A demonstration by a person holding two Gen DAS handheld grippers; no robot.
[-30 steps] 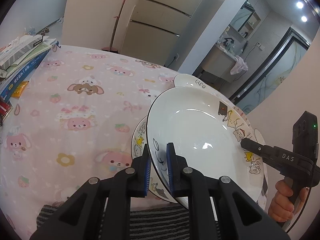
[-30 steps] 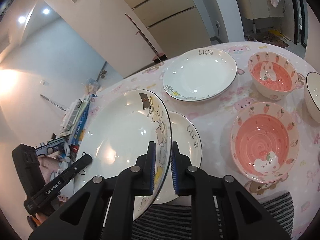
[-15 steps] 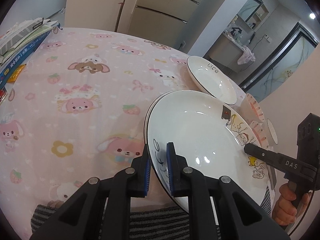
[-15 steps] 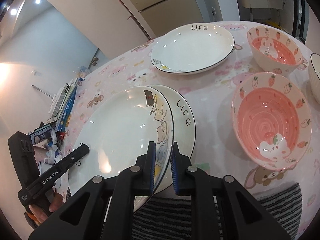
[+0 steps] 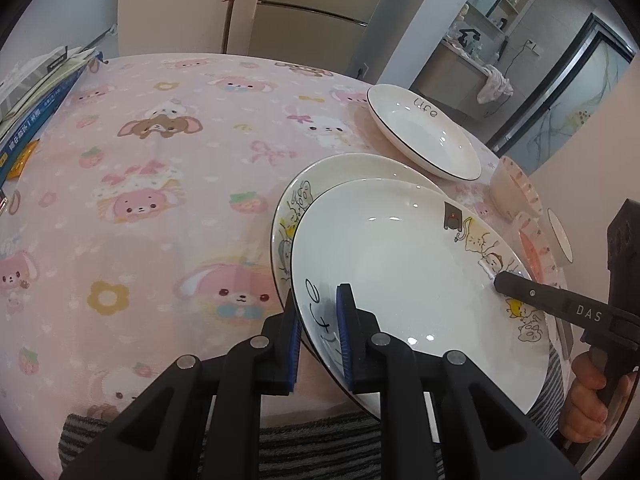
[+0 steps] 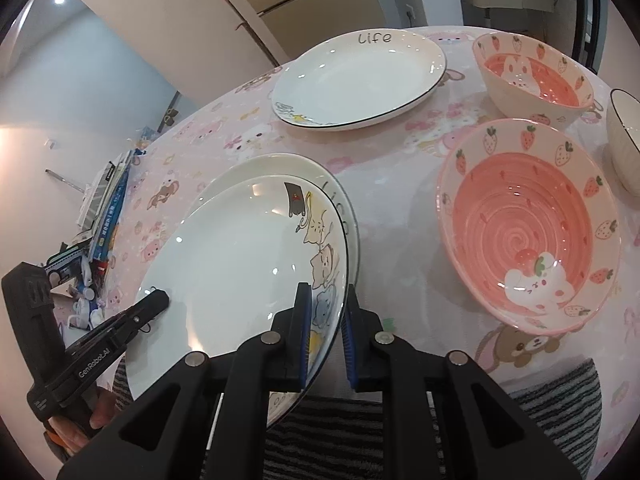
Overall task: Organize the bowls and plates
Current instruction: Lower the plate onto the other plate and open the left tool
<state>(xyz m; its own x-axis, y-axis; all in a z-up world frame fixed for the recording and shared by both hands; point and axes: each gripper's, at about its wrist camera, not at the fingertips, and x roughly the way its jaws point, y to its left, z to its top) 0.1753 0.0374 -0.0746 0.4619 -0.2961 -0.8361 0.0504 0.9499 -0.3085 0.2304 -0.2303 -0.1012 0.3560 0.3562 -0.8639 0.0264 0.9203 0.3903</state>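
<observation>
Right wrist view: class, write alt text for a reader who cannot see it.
Two grippers, right and left, hold a white cat-print plate by opposite rims just above a matching plate on a pink cartoon tablecloth. Beyond lie another white plate and two pink strawberry bowls.

Both grippers are clamped on opposite edges of the same cat-printed plate (image 5: 400,272). The left gripper (image 5: 318,332) has its blue-padded fingers (image 5: 345,332) drawn in close, one above the near rim and one beneath it. The right gripper (image 6: 325,328) pinches the opposite rim the same way, pads nearly together with the edge between them. In the left wrist view, the right hand (image 5: 592,400) shows bare fingers curled around the handle. In the right wrist view, the left hand (image 6: 86,416) wraps its handle low down.
</observation>
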